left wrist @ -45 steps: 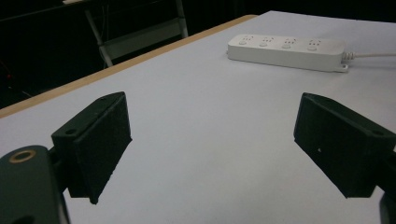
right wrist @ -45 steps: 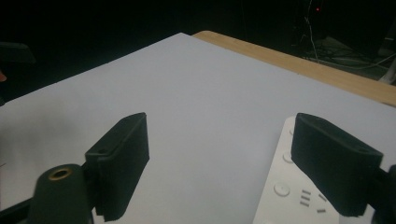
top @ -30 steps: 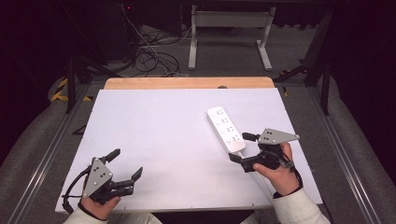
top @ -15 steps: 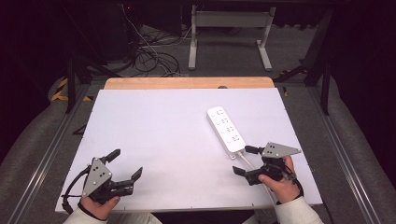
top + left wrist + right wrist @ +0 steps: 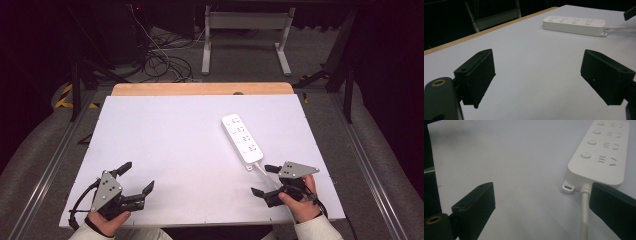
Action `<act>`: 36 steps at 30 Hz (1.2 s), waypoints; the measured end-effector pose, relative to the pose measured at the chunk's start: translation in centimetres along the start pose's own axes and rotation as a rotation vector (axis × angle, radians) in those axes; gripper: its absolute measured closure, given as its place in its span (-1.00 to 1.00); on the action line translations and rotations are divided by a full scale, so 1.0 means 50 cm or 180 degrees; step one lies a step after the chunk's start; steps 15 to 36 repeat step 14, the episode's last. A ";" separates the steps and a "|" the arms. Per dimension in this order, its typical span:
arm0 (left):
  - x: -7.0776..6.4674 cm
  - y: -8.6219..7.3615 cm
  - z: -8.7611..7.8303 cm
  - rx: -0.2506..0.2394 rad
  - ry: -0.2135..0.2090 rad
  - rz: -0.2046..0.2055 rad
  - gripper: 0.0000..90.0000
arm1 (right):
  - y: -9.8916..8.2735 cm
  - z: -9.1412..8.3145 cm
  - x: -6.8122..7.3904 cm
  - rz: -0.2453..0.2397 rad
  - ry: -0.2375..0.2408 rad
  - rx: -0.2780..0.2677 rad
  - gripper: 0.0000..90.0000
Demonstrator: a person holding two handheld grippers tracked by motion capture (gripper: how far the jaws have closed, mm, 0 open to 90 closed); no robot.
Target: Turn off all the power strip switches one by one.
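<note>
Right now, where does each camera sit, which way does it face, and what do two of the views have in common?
High view: above the person's side, looking forward and down on the white table; both hands with left gripper and right gripper enter at bottom.
Left gripper view: low over the table, looking between its open jaws toward the power strip.
Right gripper view: close behind the strip's cable, jaws open.
Shared: both gripper views show the power strip.

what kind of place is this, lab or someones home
Most likely a lab or recording workspace: a bare white table holding one power strip, loose cables on the floor behind, and dark surroundings.
</note>
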State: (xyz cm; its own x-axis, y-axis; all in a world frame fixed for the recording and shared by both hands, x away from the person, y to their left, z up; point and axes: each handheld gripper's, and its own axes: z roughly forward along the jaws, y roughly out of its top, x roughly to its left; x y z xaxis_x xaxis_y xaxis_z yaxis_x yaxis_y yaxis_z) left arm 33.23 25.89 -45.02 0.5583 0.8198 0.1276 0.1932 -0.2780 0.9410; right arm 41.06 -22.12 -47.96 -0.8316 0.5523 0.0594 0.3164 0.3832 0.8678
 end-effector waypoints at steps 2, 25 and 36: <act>0.001 -0.002 0.001 0.0002 0.0029 0.0013 -0.72 | 0.000 0.000 0.000 -0.0007 -0.0008 -0.0001 -0.85; -0.001 -0.002 0.003 0.0100 0.0098 0.0048 -0.70 | 0.004 -0.005 0.004 -0.0087 -0.0066 -0.0055 -0.81; -0.001 -0.002 0.003 0.0100 0.0098 0.0048 -0.70 | 0.004 -0.005 0.004 -0.0087 -0.0066 -0.0055 -0.81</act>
